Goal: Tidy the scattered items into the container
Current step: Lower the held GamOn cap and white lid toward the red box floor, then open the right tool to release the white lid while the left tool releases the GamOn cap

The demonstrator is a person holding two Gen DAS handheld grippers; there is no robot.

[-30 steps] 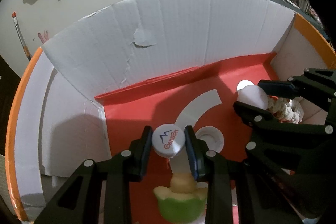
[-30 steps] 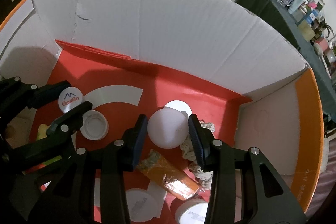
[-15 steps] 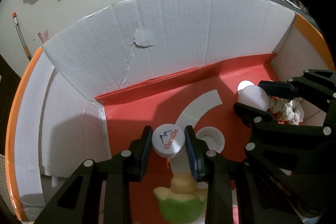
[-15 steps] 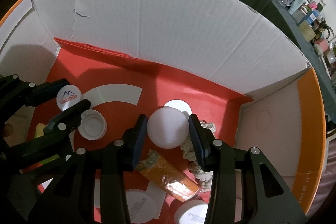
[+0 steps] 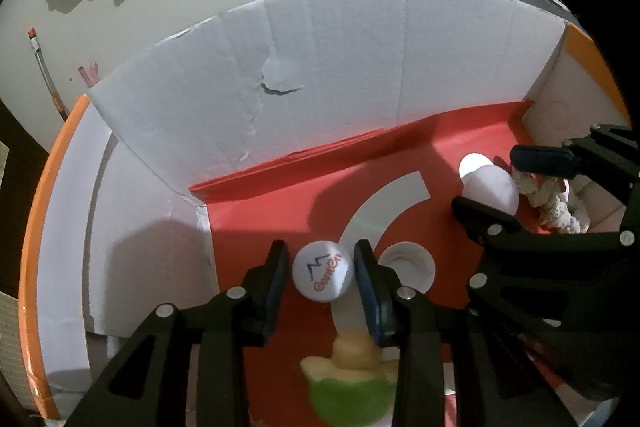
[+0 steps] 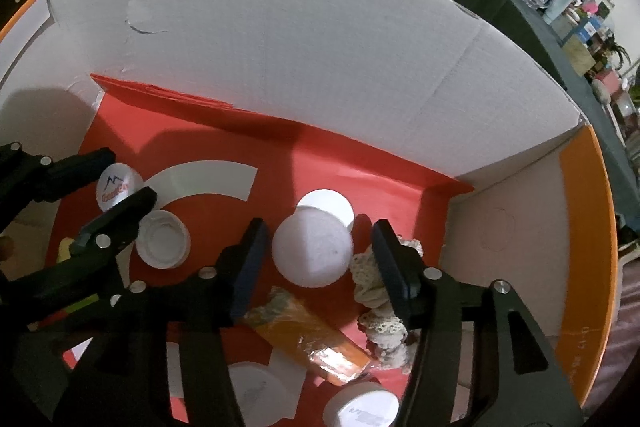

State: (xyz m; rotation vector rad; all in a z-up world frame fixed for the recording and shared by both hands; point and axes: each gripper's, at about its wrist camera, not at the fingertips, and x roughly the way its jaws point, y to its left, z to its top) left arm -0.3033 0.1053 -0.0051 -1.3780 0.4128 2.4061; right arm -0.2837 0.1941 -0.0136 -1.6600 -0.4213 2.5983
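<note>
Both tools sit low inside the cardboard box (image 5: 328, 75), over its red floor with the white arc print. Left tool (image 5: 322, 277): fingers spread slightly, a narrow gap visible on each side of the logo ball (image 5: 322, 277), which lies between the pads with its red and blue print facing up; from the right wrist view the same ball (image 6: 118, 187) appears between the two dark fingers, contact not resolvable there. Right tool (image 6: 316, 259): fingers spread, clear gaps either side of the plain white ball (image 6: 312, 251), which sits between them and is not gripped. Behind that ball, touching or just overlapping its outline, a flat white disc (image 6: 330, 205) on the floor. An upturned white cap (image 6: 162, 245) lies on the red floor between the two tools, just beside the left tool's near finger. A bundle of cream lace (image 6: 380, 311) lies under and beside the right tool's right finger, against the box's right wall. An orange wrapper (image 6: 316, 343) lies below the plain ball, angled. Two more white round lids at the bottom edge of the right wrist view, partly hidden. In the left wrist view, a green and pale yellow toy (image 5: 352, 383) sits below the left tool, blurred.
</note>
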